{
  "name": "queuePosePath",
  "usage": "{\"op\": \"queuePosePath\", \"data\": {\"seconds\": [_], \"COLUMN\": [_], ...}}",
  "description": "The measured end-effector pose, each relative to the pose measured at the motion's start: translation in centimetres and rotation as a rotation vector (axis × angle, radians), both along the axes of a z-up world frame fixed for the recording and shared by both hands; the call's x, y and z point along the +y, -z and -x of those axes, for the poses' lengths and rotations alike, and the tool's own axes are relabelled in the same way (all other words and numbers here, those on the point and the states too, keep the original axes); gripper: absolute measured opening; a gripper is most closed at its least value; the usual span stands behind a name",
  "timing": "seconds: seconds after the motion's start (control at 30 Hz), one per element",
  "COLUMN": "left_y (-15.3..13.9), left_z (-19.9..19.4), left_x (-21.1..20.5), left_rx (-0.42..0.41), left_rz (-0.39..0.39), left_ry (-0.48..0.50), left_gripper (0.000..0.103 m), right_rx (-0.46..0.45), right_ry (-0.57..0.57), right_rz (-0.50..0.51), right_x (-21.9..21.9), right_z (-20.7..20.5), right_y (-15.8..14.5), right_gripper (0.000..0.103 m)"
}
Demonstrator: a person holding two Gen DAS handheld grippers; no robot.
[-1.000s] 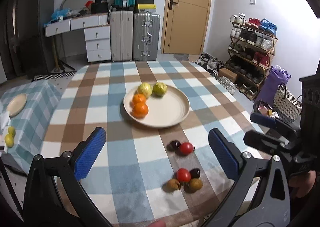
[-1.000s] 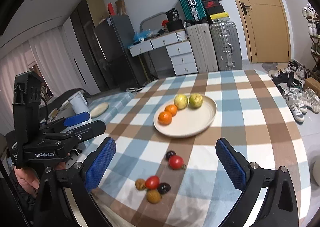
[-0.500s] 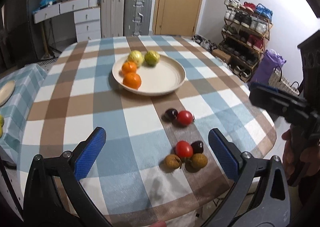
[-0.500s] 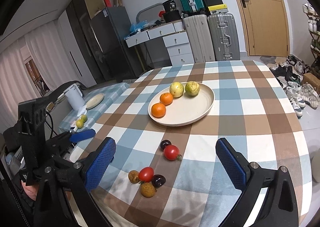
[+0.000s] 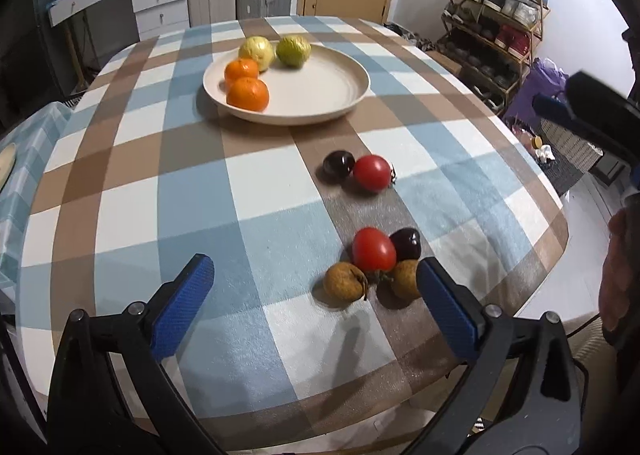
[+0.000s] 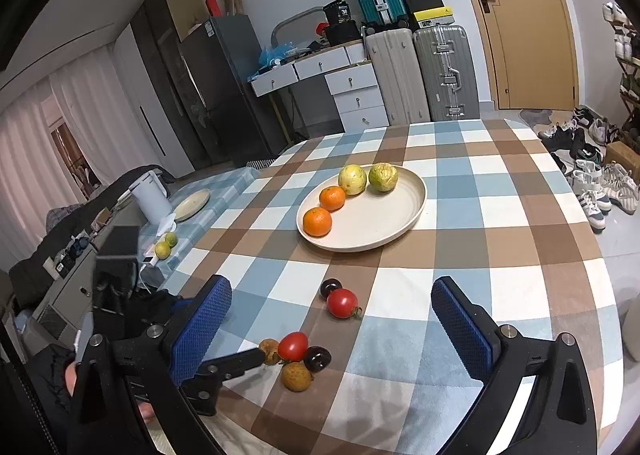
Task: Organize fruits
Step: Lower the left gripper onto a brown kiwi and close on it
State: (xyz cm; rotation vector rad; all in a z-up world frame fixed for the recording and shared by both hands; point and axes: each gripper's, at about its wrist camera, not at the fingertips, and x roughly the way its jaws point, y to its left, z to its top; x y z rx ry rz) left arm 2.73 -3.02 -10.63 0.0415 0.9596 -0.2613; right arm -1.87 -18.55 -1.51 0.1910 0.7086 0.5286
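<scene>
A cream plate [image 5: 320, 111] on the checked table holds two oranges [image 5: 247, 94] and two yellow-green fruits [image 5: 256, 48]. Nearer lie a dark plum [image 5: 338, 166] and a tomato [image 5: 372, 173]. Closest is a cluster of a tomato [image 5: 374, 249], a dark fruit [image 5: 406, 243] and two brown fruits [image 5: 344, 281]. My left gripper [image 5: 312, 271] is open and low over the table, its right finger beside the cluster. My right gripper [image 6: 332, 287] hangs open above the plum and tomato [image 6: 342, 303], holding nothing. One left-gripper finger [image 6: 236, 363] reaches the cluster's brown fruit [image 6: 269, 351].
The table's rounded front edge [image 5: 400, 407] is close below the left gripper. A hand [image 5: 616, 267] holds the right gripper at the right. A side table [image 6: 224, 187] to the left carries a plate, a white kettle [image 6: 152, 197] and two limes [image 6: 162, 249]. Suitcases and a shoe rack stand behind.
The left gripper has dropped and moved forward, so the cluster of small fruits now lies between its fingertips. The right gripper has shifted slightly. Both stay open.
</scene>
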Motion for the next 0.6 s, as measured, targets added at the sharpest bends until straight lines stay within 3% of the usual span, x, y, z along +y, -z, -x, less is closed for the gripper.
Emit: {"op": "queuePosePath", "data": {"seconds": [0.2, 0.6], "left_y": [0.8, 1.7], "left_z": [-0.3, -0.5], "left_x": [-0.2, -0.9], "left_rx": [0.023, 0.061], "left_rz": [-0.008, 0.011], "left_ry": [0.004, 0.048], "left_gripper": [0.096, 0.067], "right_rx": [-0.004, -0.003], "right_ry": [0.001, -0.011], "right_rz": [-0.011, -0.016], "right_x": [-0.2, -0.1], "right_z": [0.1, 0.4], "right_y": [-0.1, -0.4], "right_gripper": [0.102, 0.102]}}
